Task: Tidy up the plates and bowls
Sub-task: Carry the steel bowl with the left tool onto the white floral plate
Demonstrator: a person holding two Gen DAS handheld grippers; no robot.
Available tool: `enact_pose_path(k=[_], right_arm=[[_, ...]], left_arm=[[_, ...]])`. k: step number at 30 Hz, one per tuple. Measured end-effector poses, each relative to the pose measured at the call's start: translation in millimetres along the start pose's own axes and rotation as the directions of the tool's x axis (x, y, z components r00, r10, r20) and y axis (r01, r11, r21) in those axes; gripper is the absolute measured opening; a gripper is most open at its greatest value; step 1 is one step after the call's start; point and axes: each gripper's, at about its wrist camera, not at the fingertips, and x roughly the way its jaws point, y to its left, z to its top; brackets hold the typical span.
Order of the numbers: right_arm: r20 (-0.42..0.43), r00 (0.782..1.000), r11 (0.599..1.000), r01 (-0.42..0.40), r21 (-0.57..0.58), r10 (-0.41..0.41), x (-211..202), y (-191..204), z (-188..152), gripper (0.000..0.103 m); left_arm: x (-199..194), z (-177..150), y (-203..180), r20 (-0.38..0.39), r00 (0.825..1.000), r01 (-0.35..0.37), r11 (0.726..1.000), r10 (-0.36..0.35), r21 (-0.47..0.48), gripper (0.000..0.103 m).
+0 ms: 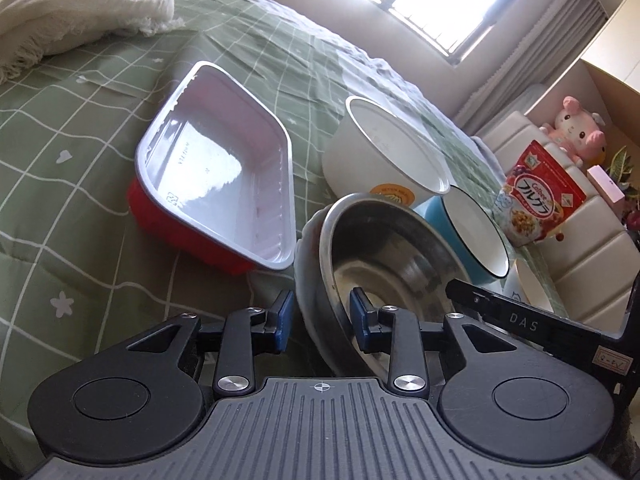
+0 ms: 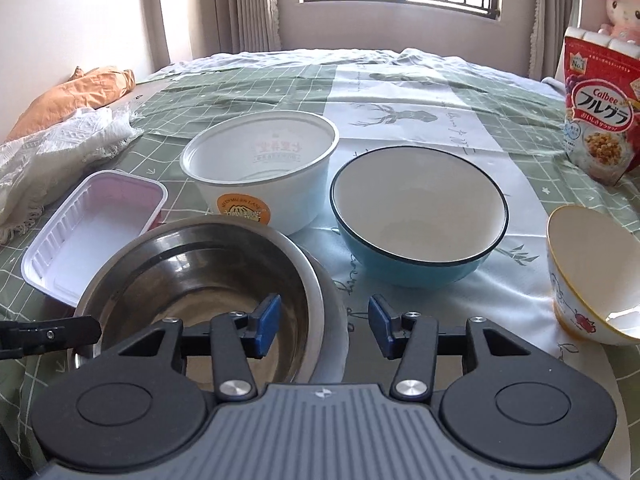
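Note:
A steel bowl (image 1: 384,264) (image 2: 200,280) sits nearest, on the green checked bedspread. My left gripper (image 1: 322,320) is open with its jaws astride the bowl's left rim, one pad outside and one inside. My right gripper (image 2: 324,326) is open astride the bowl's right rim. Behind stand a white paper bowl (image 2: 260,160) (image 1: 384,152), a blue bowl (image 2: 416,216) (image 1: 472,232), and a small white bowl with a yellow rim (image 2: 592,276) (image 1: 528,284) at the right. A red plastic tray (image 1: 216,172) (image 2: 96,232) with a white inside lies at the left.
A cereal bag (image 2: 600,108) (image 1: 536,196) stands at the back right. A white knitted throw (image 2: 52,156) (image 1: 72,4) and an orange cloth (image 2: 72,100) lie at the left. A pink plush toy (image 1: 576,128) sits by padded panels. Window and curtains are behind.

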Motion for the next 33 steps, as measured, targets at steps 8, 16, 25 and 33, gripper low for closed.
enact_pose_path(k=[8, 16, 25, 33], right_arm=[[-0.131, 0.975, 0.973, -0.159, 0.165, 0.181, 35, -16, -3, 0.051], [-0.118, 0.978, 0.98, -0.158, 0.118, 0.172, 13, -17, -13, 0.05], [-0.119, 0.984, 0.989, -0.123, 0.084, 0.132, -18, -26, -34, 0.05], [-0.121, 0.985, 0.988, -0.109, 0.11, 0.122, -25, -33, -45, 0.051]], left_arm=[[29, 5, 2, -0.044, 0.999, -0.014, 0.998, 0.011, -0.061, 0.037], [33, 5, -16, -0.071, 0.997, -0.022, 1.0, 0.021, -0.008, 0.048], [37, -3, -32, -0.131, 0.991, 0.013, 0.999, -0.008, 0.044, 0.049], [47, 2, -37, -0.13, 0.991, 0.044, 0.997, -0.035, 0.065, 0.049]])
